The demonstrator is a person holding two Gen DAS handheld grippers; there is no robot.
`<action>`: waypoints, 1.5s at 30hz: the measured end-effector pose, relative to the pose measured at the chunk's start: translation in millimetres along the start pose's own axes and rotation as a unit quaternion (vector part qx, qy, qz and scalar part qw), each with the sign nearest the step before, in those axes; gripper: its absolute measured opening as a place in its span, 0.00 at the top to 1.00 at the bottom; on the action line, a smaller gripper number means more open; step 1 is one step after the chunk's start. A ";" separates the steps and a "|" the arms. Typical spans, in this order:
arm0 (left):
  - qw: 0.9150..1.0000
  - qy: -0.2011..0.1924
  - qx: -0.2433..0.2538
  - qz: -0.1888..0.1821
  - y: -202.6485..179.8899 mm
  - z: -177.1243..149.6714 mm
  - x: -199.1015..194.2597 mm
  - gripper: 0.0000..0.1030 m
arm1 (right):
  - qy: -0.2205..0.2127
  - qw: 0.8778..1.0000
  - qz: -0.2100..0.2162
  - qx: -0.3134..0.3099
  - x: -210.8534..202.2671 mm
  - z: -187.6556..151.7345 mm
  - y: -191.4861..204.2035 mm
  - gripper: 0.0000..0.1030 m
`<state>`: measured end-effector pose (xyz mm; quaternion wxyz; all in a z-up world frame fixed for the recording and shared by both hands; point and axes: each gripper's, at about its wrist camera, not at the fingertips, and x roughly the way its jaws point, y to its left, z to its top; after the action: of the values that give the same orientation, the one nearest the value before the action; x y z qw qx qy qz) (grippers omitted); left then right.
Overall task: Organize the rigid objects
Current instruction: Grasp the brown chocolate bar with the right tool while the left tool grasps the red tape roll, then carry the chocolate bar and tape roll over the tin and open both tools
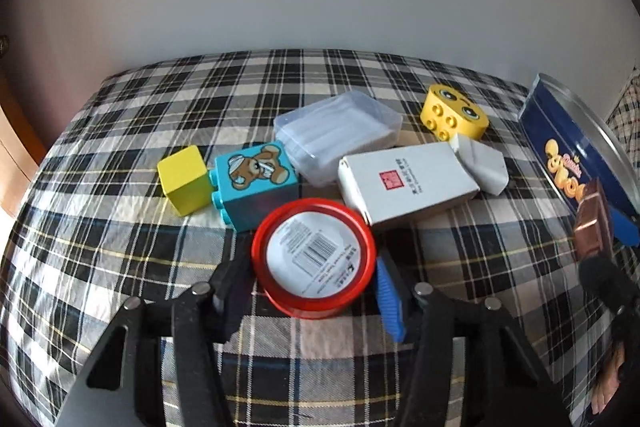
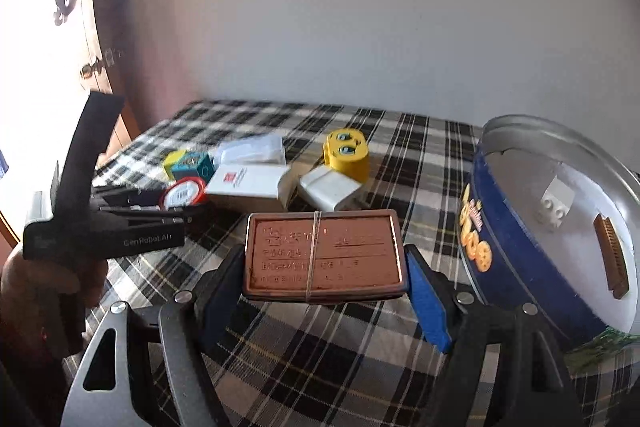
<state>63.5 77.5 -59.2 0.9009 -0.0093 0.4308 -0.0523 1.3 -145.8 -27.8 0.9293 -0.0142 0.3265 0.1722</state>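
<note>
A red round tin (image 1: 314,259) with a white barcode label lies on the plaid cloth between the fingers of my left gripper (image 1: 312,269), and both pads touch its sides. My right gripper (image 2: 324,259) is shut on a flat brown box (image 2: 322,253) bound with a rubber band, holding it above the cloth beside the open blue cookie tin (image 2: 500,259). Inside the cookie tin lie a white brick (image 2: 556,205) and a brown bar (image 2: 612,259). The right wrist view also shows the left gripper (image 2: 182,205) at the red tin (image 2: 184,193).
Behind the red tin lie a yellow cube (image 1: 184,179), a teal bear brick (image 1: 256,183), a clear plastic box (image 1: 340,135), a white carton (image 1: 404,183), a white plug adapter (image 1: 480,163) and a yellow face brick (image 1: 452,115). A wall backs the table.
</note>
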 end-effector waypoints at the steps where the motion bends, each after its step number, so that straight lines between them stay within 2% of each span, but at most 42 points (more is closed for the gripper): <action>1: 1.000 -0.001 -0.006 -0.004 3.5 -0.4 -1.2 0.48 | -0.005 1.000 0.002 0.003 -2.4 0.9 -1.5 0.24; 5: 0.997 -0.016 -0.064 -0.039 23.9 -5.6 -9.6 0.48 | -0.039 0.999 0.006 0.015 -14.9 6.0 -8.8 0.24; 7: 0.994 -0.032 -0.100 -0.029 34.5 -8.9 -15.7 0.48 | -0.053 0.998 0.002 0.016 -20.5 8.3 -11.1 0.24; 10: 0.987 -0.086 -0.138 -0.017 43.0 -13.1 -33.5 0.48 | -0.076 0.997 -0.020 0.007 -27.6 11.3 -13.5 0.25; 15: 0.979 -0.164 -0.121 0.030 24.9 -12.2 -57.7 0.48 | -0.121 0.992 -0.035 0.003 -45.9 15.7 -28.7 0.25; 19: 0.974 -0.203 -0.090 0.040 0.4 -9.3 -67.5 0.48 | -0.140 0.990 -0.034 0.007 -57.6 14.9 -47.3 0.25; 21: 0.972 -0.218 -0.080 0.041 -21.2 -7.8 -71.7 0.48 | -0.149 0.988 -0.047 0.009 -62.3 14.2 -56.5 0.25; 25: 0.969 -0.240 -0.053 0.018 -64.7 -1.1 -73.3 0.48 | -0.156 0.986 -0.063 0.022 -67.4 15.9 -73.0 0.24; 28: 0.968 -0.249 -0.036 -0.005 -95.0 5.3 -72.2 0.48 | -0.166 0.983 -0.072 0.036 -73.5 17.9 -86.4 0.24; 35: 0.970 -0.236 -0.034 -0.051 -144.1 13.7 -59.8 0.48 | -0.180 0.977 -0.100 0.062 -84.5 21.3 -117.7 0.24; 45: 0.970 -0.239 -0.014 -0.054 -189.7 18.2 -55.3 0.48 | -0.189 0.971 -0.122 0.082 -99.0 18.4 -142.4 0.24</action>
<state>26.7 -106.0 6.8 0.9732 -0.0574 0.2030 -0.0913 -12.7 -307.9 35.0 0.9862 0.0553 0.1535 0.0292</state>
